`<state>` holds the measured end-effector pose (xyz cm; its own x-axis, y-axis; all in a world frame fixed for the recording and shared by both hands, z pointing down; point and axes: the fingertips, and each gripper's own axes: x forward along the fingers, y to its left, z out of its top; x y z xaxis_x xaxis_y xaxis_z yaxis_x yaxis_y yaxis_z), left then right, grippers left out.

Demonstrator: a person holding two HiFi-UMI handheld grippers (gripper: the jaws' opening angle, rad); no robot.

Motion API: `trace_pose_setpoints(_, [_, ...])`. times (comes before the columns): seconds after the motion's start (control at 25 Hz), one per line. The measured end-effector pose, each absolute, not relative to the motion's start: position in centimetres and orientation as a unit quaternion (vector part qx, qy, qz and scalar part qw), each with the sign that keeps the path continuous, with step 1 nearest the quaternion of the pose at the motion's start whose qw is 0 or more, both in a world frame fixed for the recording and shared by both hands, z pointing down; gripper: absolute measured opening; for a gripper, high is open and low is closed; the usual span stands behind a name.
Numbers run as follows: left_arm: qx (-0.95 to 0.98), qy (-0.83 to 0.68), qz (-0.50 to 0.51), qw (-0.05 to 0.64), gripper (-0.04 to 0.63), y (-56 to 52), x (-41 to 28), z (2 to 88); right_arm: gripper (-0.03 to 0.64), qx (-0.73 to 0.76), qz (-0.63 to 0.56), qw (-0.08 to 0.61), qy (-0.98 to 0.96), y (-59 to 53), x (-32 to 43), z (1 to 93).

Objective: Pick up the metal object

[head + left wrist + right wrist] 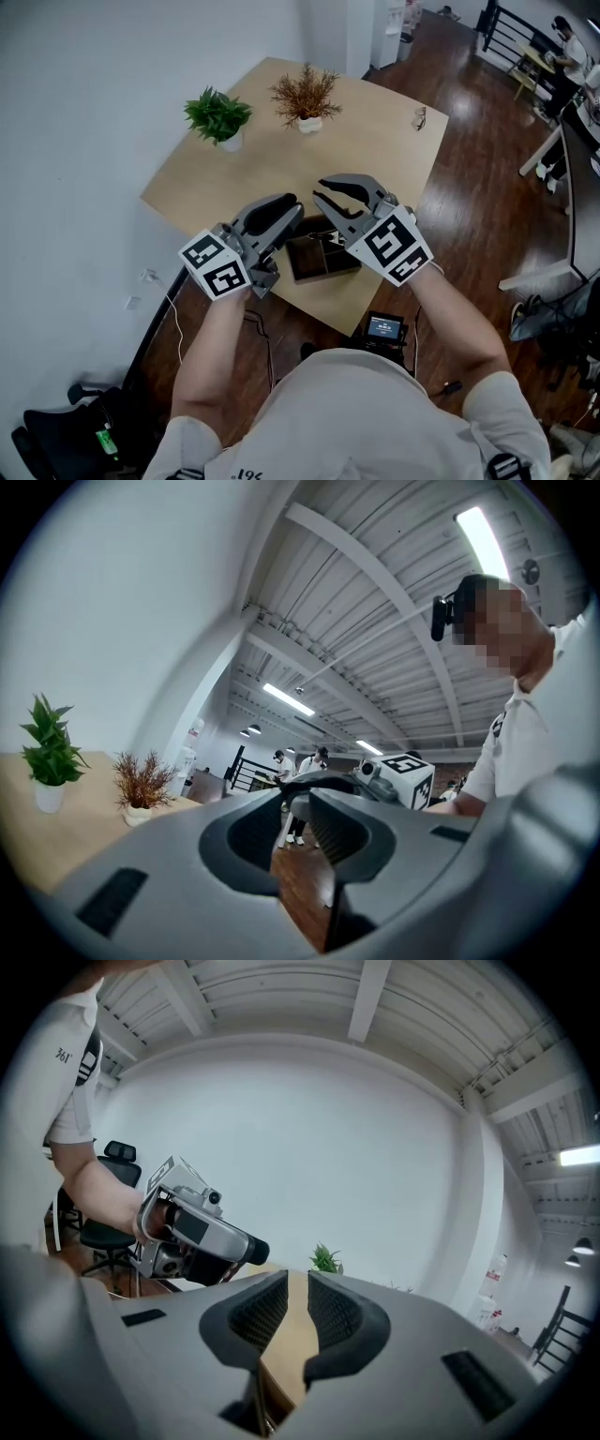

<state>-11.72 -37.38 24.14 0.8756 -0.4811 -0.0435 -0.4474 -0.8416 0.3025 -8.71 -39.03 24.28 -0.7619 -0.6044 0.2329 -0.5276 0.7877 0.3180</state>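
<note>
Both grippers are held up over the near edge of the tabletop, tips turned toward each other. The left gripper has its jaws released, a narrow gap between the pads with only floor and distant people showing through it. The right gripper is likewise unclenched. Its pads are slightly apart and only bare tabletop shows in the slot.

The metal object, a small wiry thing too small to make out further, lies near the far right edge of the tabletop. It is well apart from both grippers, with open wood between.

Directly below the grippers sits a dark box with compartments, partly hidden by them. What it contains cannot be told. At the far side stand a green plant in a white pot and, to its right, a dry brown plant in a pale pot.

A white wall runs along the left. Past the tabletop are dark wood floor, a black railing and people at desks.

A small screen glows under the near edge, its text unreadable. "361" can be read on the shirt sleeve. Each gripper's cube bears black-and-white square markers.
</note>
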Motion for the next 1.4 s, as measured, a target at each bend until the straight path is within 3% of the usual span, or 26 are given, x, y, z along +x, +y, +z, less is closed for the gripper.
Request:
trace_pose_setpoints(0.8, [0.941, -0.268, 0.03, 0.206, 0.071, -40.2, -10.8, 34.8, 0.046, 0.293, -0.025, 0.263, -0.919, -41.3, -7.0, 36.9])
trace_pose_setpoints(1.4, [0.924, -0.275, 0.058, 0.259, 0.071, -37.4, -11.5, 41.7, 0.046, 0.257, 0.018, 0.337, -0.906, -36.5, -5.1, 46.1])
